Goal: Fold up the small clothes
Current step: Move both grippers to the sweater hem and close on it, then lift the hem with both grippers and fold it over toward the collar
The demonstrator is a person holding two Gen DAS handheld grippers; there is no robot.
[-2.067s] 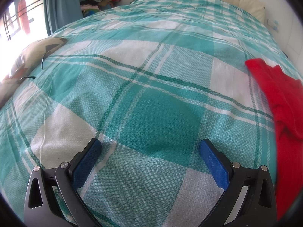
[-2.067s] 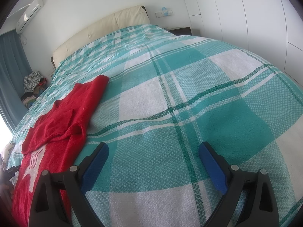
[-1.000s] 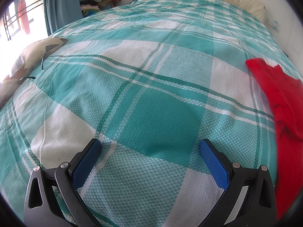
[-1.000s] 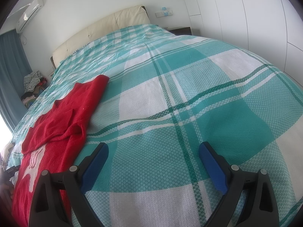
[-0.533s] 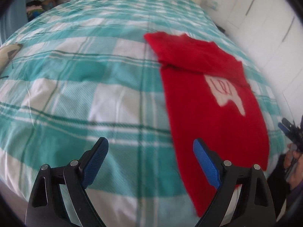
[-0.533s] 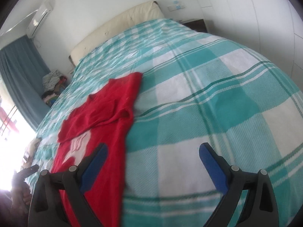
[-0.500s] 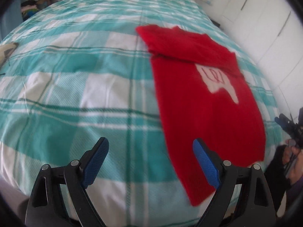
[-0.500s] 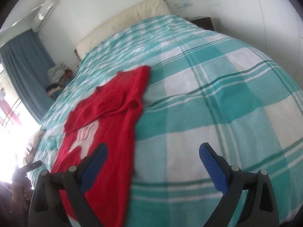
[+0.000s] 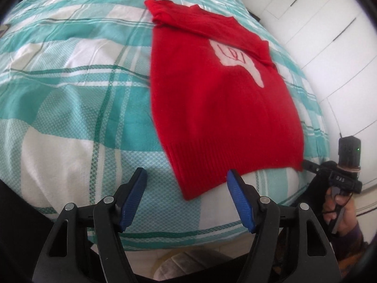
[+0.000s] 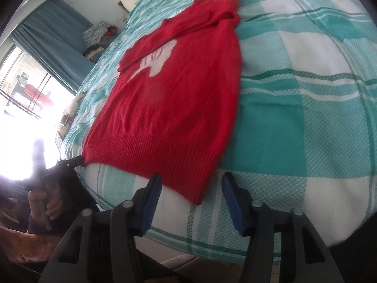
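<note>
**Both hem corners lined up, neither one gripped**

The red sweater [image 9: 219, 89] lies flat on the checked bedspread [image 9: 70, 89], hem toward me. My left gripper [image 9: 187, 197] and right gripper [image 10: 191, 200] are both spread wide and empty, each poised at a hem corner. If I clench too deep, I risk pinching bedspread along with the knit; too shallow, and the ribbing slips free mid-fold.
</note>
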